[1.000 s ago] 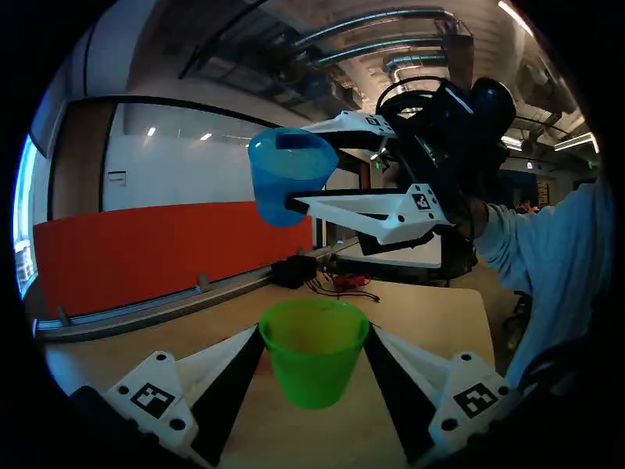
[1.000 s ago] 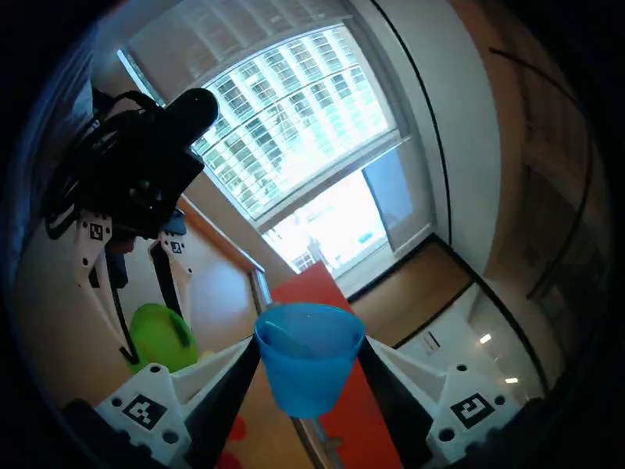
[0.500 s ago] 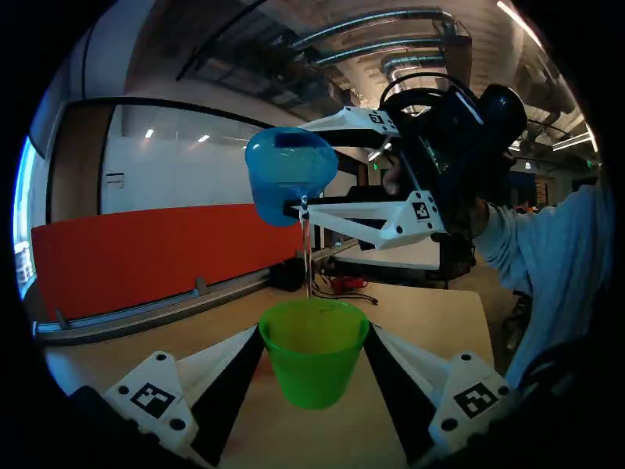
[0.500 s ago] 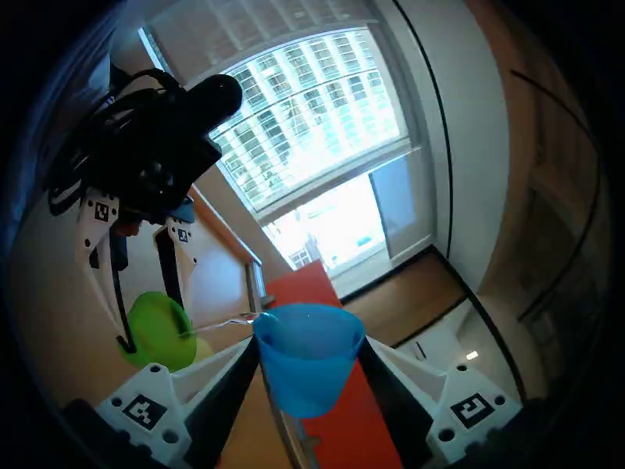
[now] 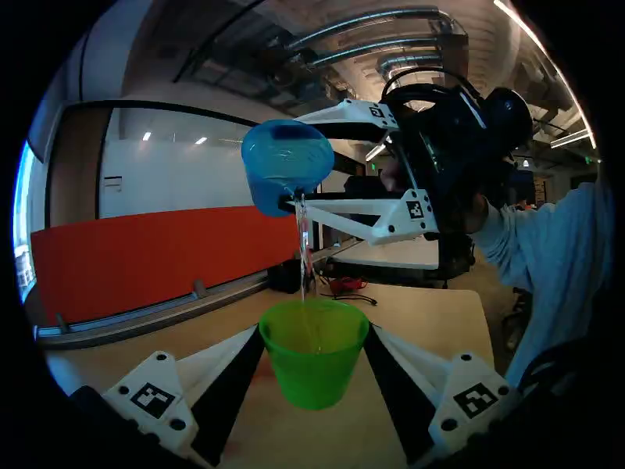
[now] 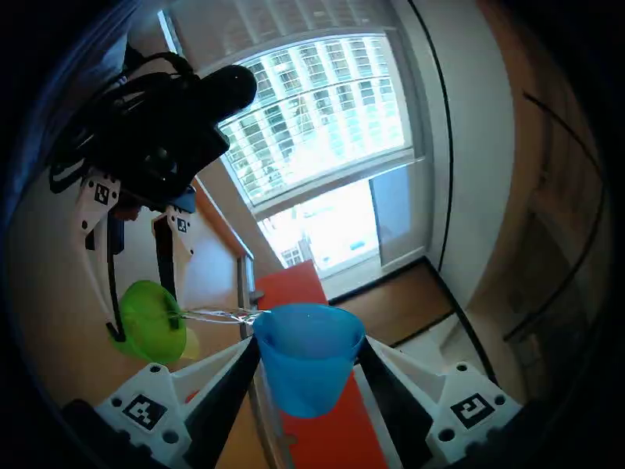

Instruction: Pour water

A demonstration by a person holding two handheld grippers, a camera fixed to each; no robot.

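1. Pouring from on high, the right tool (image 6: 308, 348) clenched the blue cup (image 6: 306, 367), both fingers pressed against its sides.
2. In the left gripper view, the blue cup (image 5: 281, 164) hung tipped well above the green cup (image 5: 314, 363) and apart from it, with its mouth turned forward and down.
3. A thin stream of water (image 5: 301, 250) fell from the blue cup's lower lip straight into the open mouth of the green cup.
4. The left tool (image 5: 312, 336) grasped the green cup, one finger against each side of its wall, and held it upright. Whether the cup's base touched the desk (image 5: 422, 313) could not be told.
5. In the right gripper view, the stream ran sideways from the blue cup's rim to the green cup, which sat farther off at the left between the left tool's fingers.
6. The pale wooden desk carried a tangle of dark cables (image 5: 344, 285) near its far edge.
7. An orange wall panel (image 5: 156, 250) ran behind the desk at the left.
8. A person's light sleeve (image 5: 547, 250) reached in from the right toward the right tool.
9. A bright gridded window (image 6: 328, 133) stood behind the blue cup in the right gripper view.
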